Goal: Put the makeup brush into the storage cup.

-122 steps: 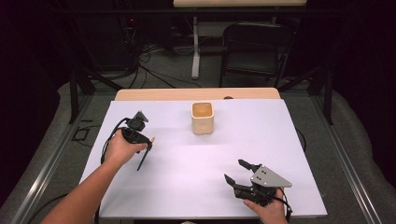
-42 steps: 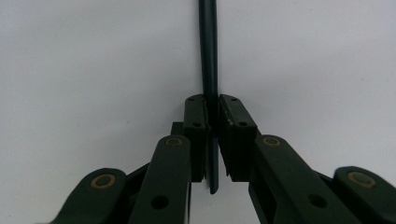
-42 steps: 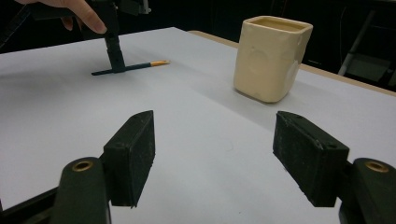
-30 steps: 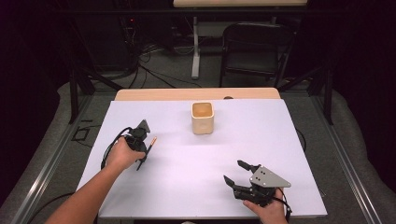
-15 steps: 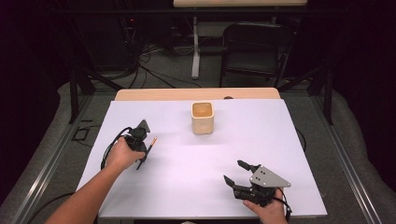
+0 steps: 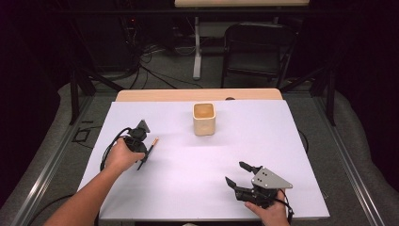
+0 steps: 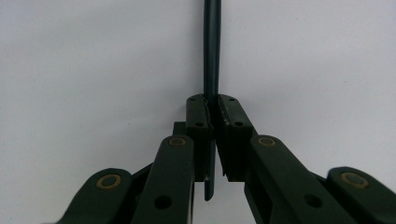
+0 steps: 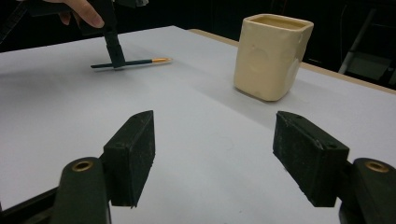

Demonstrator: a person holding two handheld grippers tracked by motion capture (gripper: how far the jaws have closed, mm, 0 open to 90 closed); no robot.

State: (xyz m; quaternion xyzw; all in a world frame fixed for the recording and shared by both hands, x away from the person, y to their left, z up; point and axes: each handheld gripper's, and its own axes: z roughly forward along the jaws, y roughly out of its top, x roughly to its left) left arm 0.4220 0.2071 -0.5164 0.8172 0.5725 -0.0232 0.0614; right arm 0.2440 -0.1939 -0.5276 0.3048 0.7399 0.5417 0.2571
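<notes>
Where left tool (image 7: pixel 212 116) clamps, pencil (image 7: pixel 212 51) hides.

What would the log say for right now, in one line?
left claw: shut on pencil, at the table | right claw: open, holding nothing | cream cup: upright, untouched

one pen (image 6: pixel 149 147), one cream cup (image 6: pixel 204 119), two hand-held grippers, one chair (image 6: pixel 258 49)
</notes>
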